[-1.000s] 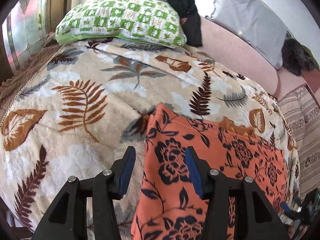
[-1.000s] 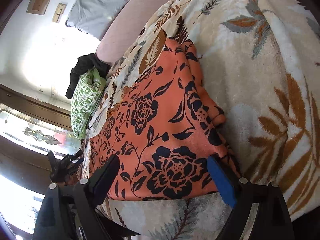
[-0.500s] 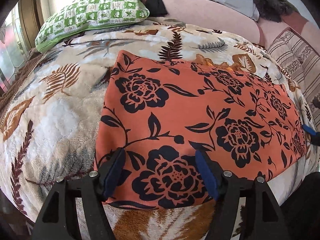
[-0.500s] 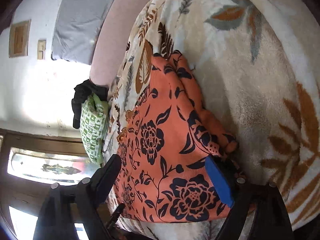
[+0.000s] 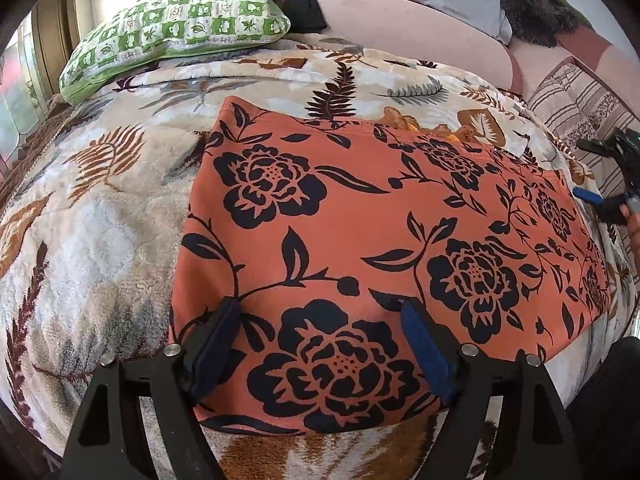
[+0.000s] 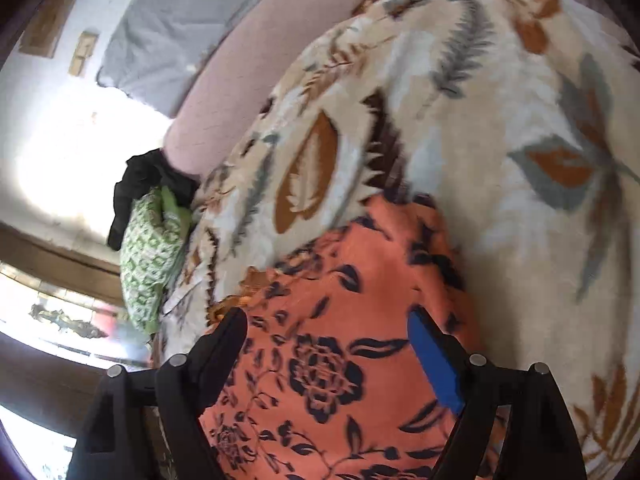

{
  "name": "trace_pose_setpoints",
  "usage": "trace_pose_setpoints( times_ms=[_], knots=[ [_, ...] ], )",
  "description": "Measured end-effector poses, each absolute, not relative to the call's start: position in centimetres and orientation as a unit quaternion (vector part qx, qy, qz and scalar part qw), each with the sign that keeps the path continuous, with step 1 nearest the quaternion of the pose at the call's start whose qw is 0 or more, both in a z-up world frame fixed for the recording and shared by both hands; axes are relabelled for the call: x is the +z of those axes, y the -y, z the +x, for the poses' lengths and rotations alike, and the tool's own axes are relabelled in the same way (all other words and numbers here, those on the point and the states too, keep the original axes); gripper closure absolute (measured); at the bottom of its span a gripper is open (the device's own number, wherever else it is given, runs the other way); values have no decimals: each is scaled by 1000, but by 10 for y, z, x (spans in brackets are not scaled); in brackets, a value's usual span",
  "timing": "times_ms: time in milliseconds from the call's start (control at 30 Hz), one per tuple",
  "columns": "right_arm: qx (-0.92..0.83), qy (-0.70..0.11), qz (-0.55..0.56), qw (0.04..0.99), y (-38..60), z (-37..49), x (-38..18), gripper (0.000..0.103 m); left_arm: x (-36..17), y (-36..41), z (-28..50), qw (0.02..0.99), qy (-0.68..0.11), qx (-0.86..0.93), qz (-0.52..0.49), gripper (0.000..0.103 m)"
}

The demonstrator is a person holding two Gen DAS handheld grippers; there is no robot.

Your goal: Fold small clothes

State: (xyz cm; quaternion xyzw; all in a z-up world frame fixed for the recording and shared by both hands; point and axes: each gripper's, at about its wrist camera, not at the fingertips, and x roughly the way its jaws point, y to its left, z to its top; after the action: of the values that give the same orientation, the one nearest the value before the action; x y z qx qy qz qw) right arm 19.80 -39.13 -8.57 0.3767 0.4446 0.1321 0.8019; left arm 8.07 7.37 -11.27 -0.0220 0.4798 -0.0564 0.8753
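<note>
Right wrist view is blurred, cloth's lower edge cut off. The orange floral cloth (image 5: 360, 240) lies flat on the leaf-print blanket (image 5: 100, 220), centre frame. Left gripper (image 5: 320, 312) has just been opening, jaws apart over its near hem. Right gripper (image 6: 328, 320) spread wide above it.

Left gripper (image 5: 322, 322) spread over orange floral garment (image 5: 380, 240).

Both grippers' fingers (image 5: 424, 344) wide apart
</note>
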Motion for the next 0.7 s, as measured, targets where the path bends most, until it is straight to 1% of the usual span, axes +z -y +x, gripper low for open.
trace_pose_setpoints(
  times_ms=[100, 133, 167, 200, 267, 300, 400, 500, 600, 700],
  knots=[
    [94, -475, 360, 798, 405, 241, -116, 18, -113, -72, 80, 877, -477, -65, -12, 19],
    [68, -476, 385, 788, 421, 247, -132, 23, -112, -73, 80, 877, -476, -67, -15, 19],
    [62, -454, 446, 769, 436, 242, -138, 23, -112, -75, 79, 877, -475, -69, -20, 19],
    [50, -436, 473, 764, 440, 233, -133, 24, -111, -77, 79, 878, -472, -70, -28, 19],
    [14, -445, 382, 810, 424, 220, -102, 21, -111, -80, 80, 878, -472, -69, -42, 19],
    [26, -449, 351, 821, 414, 211, -90, 20, -110, -79, 80, 878, -471, -69, -44, 19],
    [75, -426, 371, 822, 406, 164, -68, 20, -105, -82, 77, 880, -467, -66, -54, 19],
    [89, -417, 405, 809, 403, 99, -68, 20, -97, -87, 72, 881, -462, -61, -80, 19],
    [99, -440, 453, 769, 399, 36, -96, 19, -85, -88, 64, 884, -453, -65, -100, 19],
    [91, -440, 514, 730, 398, -7, -133, 19, -78, -81, 58, 884, -450, -70, -103, 19]
  ],
)
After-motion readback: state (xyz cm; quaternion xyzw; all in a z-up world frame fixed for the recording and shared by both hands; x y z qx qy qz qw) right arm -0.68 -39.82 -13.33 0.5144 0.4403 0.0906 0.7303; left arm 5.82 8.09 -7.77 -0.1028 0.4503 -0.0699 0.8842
